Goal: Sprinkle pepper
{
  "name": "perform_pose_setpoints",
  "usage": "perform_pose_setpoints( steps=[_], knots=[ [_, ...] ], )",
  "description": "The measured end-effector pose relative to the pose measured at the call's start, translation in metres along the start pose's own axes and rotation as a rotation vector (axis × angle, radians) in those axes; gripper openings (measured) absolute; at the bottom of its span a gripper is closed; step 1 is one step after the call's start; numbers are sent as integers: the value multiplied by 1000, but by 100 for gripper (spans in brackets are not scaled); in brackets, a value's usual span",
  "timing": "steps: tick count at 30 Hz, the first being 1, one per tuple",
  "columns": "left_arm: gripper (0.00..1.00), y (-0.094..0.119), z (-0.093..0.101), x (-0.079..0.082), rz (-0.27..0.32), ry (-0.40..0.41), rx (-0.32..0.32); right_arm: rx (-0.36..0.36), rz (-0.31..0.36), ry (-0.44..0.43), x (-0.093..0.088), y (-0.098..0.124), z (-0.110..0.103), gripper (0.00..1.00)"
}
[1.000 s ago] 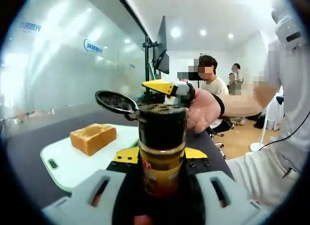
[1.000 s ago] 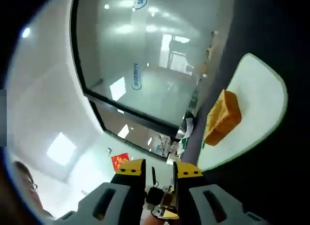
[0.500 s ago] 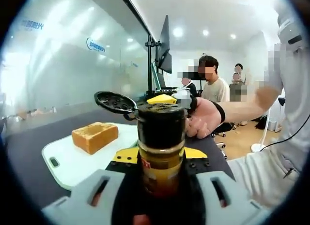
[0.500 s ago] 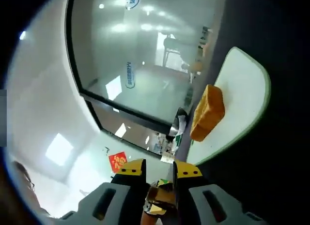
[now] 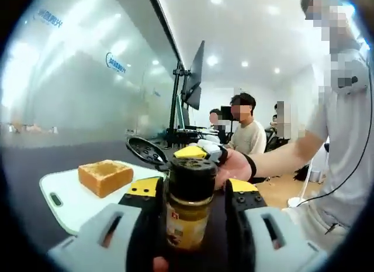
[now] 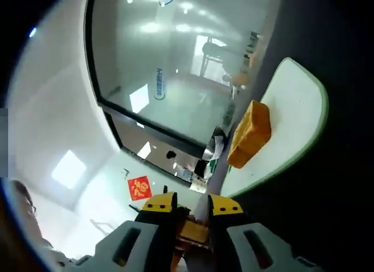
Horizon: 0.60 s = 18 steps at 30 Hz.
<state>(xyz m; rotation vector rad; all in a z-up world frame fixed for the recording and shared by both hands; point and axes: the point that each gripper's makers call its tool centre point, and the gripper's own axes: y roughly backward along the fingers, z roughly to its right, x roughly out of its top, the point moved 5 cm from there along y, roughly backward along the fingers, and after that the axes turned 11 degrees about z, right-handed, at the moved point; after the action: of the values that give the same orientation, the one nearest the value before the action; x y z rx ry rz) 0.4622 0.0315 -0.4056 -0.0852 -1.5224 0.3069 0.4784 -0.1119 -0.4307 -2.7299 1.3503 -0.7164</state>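
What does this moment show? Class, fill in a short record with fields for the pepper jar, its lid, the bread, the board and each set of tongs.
pepper jar: upright between the left tongs
lid: flipped open, hanging off the jar's top
bread: one slice lying on the board
board: white, on a dark table
right tongs: just behind the jar's top; open or shut unclear

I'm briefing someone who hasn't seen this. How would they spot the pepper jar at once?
Start from the white cutting board with the toast on it. Nearer the camera, the left gripper clamps the pepper jar between its jaws: yellow-labelled, black-capped, its perforated flip lid open.
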Motion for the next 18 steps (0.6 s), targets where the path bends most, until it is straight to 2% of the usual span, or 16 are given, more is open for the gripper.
perform_pose_setpoints(
  steps=[2,5,9,16,18],
  knots=[
    [33,-2,1,-2,-18,10,-12,-2,-5,7,-1,0,0,17],
    [33,-8,12,1,-4,21,-38,-4,-6,19,0,-1,1,16],
    [33,-10,10,6,10,17,-41,-3,-20,64,-3,-1,-1,15],
    [30,-11,4,-4,-48,-11,-30,-2,-12,81,0,0,1,15],
    [26,-10,3,-5,-55,-18,-30,-2,-5,82,2,1,2,15]
  ],
)
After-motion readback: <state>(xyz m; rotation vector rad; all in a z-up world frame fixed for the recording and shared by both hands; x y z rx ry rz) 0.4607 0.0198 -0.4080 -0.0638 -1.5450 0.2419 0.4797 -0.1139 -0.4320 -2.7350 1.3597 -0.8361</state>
